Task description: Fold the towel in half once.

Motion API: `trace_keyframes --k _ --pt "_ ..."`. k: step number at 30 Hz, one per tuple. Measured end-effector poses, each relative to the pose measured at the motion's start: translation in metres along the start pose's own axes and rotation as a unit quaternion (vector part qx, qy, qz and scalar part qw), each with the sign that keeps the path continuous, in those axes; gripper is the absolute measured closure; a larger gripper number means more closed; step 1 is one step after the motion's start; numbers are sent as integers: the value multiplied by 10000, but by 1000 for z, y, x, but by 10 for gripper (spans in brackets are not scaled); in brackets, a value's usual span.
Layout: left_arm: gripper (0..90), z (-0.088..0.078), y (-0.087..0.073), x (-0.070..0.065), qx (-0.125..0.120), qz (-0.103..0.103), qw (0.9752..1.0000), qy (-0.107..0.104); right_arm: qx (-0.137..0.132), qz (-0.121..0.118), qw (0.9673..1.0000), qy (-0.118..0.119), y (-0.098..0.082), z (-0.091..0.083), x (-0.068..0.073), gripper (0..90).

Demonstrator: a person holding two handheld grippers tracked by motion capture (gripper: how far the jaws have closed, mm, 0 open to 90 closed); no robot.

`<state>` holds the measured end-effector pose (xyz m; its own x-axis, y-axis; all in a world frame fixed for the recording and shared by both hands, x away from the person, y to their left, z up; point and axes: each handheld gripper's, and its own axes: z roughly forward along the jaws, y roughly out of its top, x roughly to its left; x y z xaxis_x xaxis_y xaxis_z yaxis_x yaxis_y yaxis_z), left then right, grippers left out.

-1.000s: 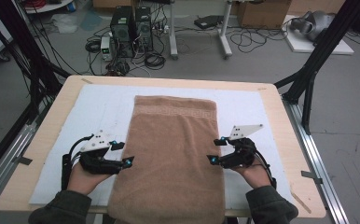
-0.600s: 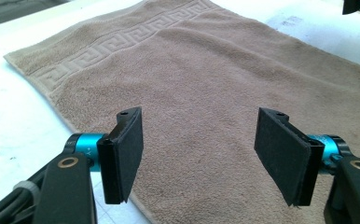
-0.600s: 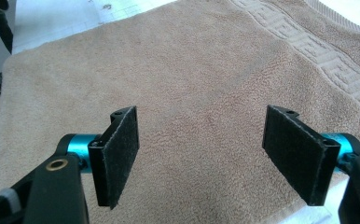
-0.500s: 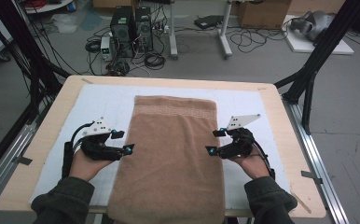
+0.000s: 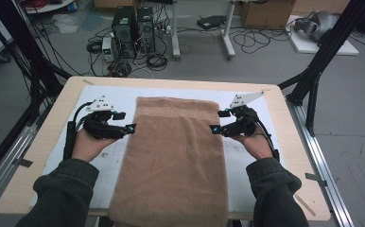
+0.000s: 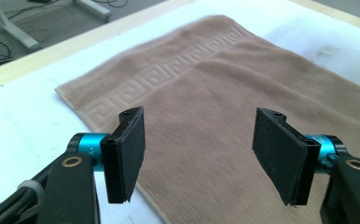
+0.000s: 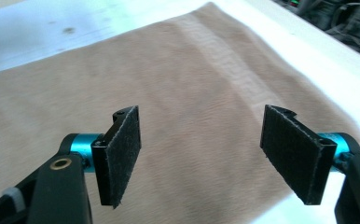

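Note:
A long tan towel (image 5: pixel 176 156) lies flat down the middle of the white mat (image 5: pixel 124 97), its near end draped over the table's front edge. A woven key-pattern band runs across its far end (image 6: pixel 169 70). My left gripper (image 5: pixel 126 124) hovers at the towel's left edge, jaws pointing inward, open with nothing between the pads (image 6: pixel 124 156). My right gripper (image 5: pixel 218 122) hovers at the towel's right edge near the far end, also open and empty; in the right gripper view the towel (image 7: pixel 169 84) spreads below its pads (image 7: pixel 122 149).
The wooden table (image 5: pixel 43 142) has metal rails along both sides. Black frame legs stand at the far left and far right. On the floor beyond the table are computer towers (image 5: pixel 133 23), cables and cardboard boxes.
Both hands have moved away from me along the towel's sides toward its far end and risen slightly. The towel has not moved.

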<state>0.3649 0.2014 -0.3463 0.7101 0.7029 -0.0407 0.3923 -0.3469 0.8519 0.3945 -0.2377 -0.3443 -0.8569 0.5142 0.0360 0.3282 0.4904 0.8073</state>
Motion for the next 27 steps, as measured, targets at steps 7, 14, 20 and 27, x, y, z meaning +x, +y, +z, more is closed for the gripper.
trace_keyframes --k 7,14,20,27 --pt "353 34 -6 27 61 -223 9996 180 185 330 9991 -200 -12 26 -29 291" --pt "367 67 -23 43 407 -471 9981 -7 385 463 9975 -373 -34 50 -47 363" --pt "457 87 -33 45 849 -461 9953 76 602 743 9941 -503 -51 64 -59 409" --pt "530 102 -41 44 1160 -400 9897 734 902 842 9905 -611 -59 74 -63 460"
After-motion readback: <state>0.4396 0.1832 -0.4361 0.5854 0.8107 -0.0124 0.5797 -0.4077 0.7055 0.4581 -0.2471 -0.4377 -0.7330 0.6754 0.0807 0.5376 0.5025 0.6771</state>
